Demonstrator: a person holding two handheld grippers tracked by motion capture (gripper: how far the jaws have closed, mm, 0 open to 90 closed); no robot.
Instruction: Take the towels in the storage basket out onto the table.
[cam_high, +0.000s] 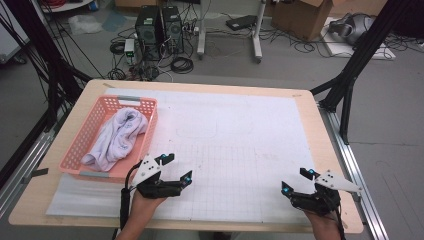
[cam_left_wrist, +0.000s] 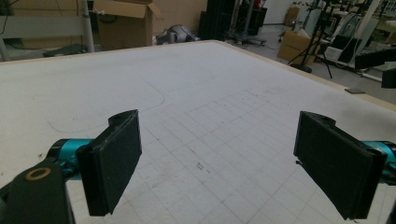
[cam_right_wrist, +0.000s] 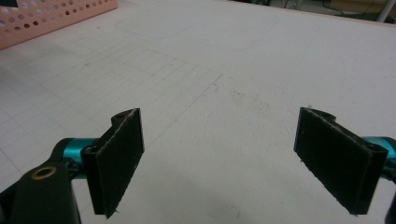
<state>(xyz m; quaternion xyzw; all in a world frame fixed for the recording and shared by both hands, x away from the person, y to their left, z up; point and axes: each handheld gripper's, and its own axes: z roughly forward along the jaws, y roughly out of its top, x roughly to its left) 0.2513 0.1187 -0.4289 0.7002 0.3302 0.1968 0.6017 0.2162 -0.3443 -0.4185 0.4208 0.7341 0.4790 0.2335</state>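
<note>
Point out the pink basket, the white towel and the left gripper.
pink basket (cam_high: 88, 131): high view, on its left wall.
white towel (cam_high: 120, 134): high view, middle of the bundle.
left gripper (cam_high: 177, 167): high view, between its open jaws' tips.

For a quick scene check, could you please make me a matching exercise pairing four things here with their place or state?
Things:
1. basket
2. towel
3. left gripper
4. right gripper

Places or states:
A. open, near the table's front right edge
B. white, bunched up inside the basket
C. pink, on the table's left side
D. open, just right of the basket's near corner

Pairs: 1-C, 2-B, 3-D, 4-A
</note>
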